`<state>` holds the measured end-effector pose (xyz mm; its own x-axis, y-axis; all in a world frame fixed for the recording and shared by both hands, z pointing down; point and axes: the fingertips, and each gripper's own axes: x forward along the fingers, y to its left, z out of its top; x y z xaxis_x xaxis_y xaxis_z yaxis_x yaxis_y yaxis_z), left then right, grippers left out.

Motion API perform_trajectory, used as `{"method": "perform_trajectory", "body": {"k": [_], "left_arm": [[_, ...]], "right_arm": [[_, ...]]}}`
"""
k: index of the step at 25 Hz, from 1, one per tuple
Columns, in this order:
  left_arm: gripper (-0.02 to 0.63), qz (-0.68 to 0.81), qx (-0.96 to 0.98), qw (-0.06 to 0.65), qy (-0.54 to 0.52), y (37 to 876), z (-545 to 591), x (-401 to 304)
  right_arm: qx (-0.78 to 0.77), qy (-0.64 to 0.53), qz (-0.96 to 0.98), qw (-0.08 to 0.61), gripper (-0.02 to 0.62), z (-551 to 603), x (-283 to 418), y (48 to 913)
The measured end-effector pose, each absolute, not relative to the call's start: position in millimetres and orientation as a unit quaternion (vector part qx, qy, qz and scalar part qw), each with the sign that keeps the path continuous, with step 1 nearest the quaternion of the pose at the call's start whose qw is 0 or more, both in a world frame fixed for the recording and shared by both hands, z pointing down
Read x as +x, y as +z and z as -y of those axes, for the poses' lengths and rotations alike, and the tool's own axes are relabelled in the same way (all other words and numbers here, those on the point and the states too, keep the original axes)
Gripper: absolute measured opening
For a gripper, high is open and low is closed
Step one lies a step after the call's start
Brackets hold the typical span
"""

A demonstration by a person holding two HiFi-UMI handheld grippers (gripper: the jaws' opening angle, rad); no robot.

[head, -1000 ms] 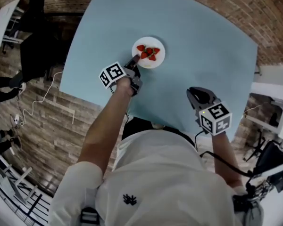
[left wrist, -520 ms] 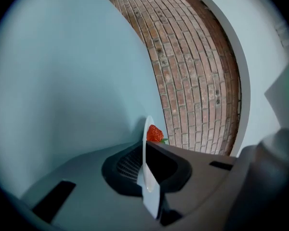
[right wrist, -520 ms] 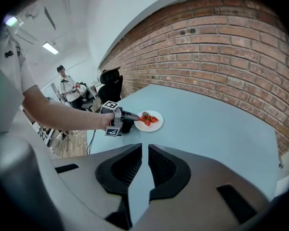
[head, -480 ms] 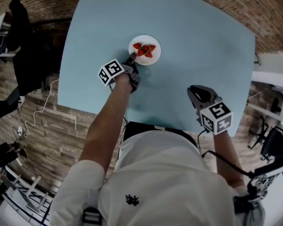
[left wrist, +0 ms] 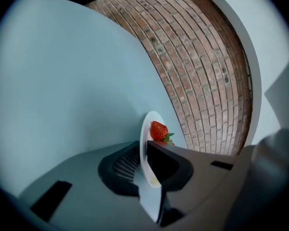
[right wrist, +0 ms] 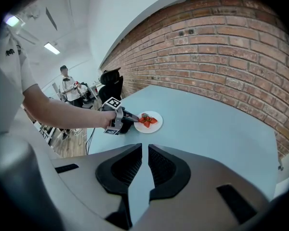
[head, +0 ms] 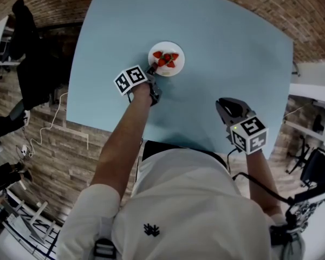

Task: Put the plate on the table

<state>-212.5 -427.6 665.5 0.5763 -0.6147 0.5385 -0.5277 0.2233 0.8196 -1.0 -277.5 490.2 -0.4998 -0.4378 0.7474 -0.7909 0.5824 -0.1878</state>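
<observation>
A round white plate (head: 168, 70) with a smooth, glossy rim is seen on the matte pale-blue table (head: 233, 47), towards its far left part, and appears to rest flat on it. Several red strawberries (head: 166, 58) with green leaves are carried on it. Its near rim is clamped between the ribbed dark pads of the left gripper (head: 151, 67). The right gripper (head: 223, 104) is held well apart, its jaws drawn together to a narrow slit with nothing between them.
</observation>
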Motion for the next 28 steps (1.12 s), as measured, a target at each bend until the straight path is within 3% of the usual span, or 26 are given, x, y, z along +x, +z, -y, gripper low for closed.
{"method": "perform_trajectory", "body": {"k": [11, 28], "left_arm": [[0.095, 0.517, 0.645, 0.554, 0.101, 663.5, 430.7, -219.3], [0.095, 0.538, 0.686, 0.447, 0.199, 608.0, 379.9, -214.1]], "right_arm": [[0.372, 0.272, 0.827, 0.321, 0.043, 273.0, 14.9, 489.0], [0.332, 0.229, 0.863, 0.304, 0.043, 256.1, 20.7, 477.3]]}}
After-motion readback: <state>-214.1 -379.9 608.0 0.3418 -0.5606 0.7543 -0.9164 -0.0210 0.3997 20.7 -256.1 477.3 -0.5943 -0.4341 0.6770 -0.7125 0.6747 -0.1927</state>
